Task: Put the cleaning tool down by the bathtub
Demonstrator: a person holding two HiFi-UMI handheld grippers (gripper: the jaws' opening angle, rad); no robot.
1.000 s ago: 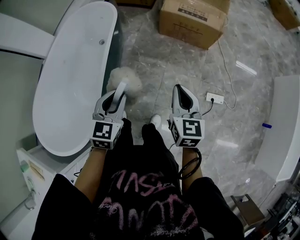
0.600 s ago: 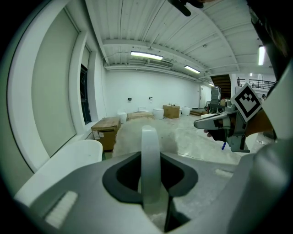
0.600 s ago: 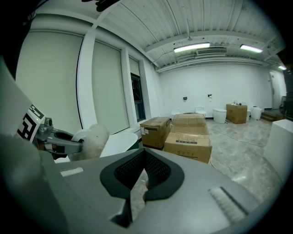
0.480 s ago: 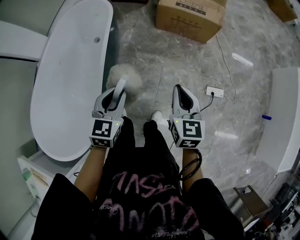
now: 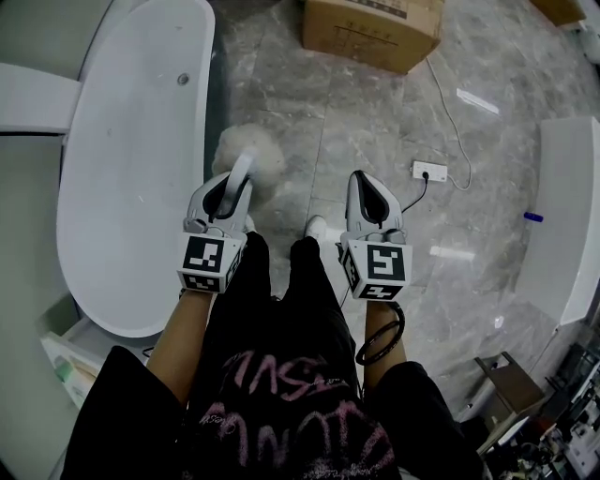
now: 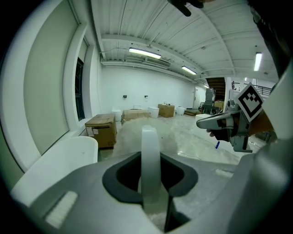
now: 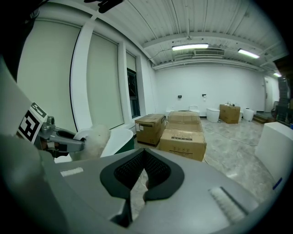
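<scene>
So the left gripper [image 6: 149, 176] has its jaws clamped on the white handle [image 6: 149, 151] of the cleaning tool, a fluffy duster-type thing. The handle runs straight out between them, so the puffy head [image 5: 251, 161] sticks out ahead and, as far as I can tell, off the grey marble floor [image 5: 375, 122]. Pinching it low on the stick makes sense, since that keeps the fluff clear of the jaws and pointed forward. The right gripper [image 7: 137, 176] is closed on nothing, jaws together, level with the other one, and looks like it's only along for the ride. The bathtub [image 5: 112, 187] is on the person's left, just beside the tool's head, so I'd guess this is the carry-into-place bit and the setting down isn't done yet. Next would be lowering it to the floor by the tub's side. A cardboard box [image 5: 370, 28] and a power strip [image 5: 429, 171] with its cord lie further out, well clear.
</scene>
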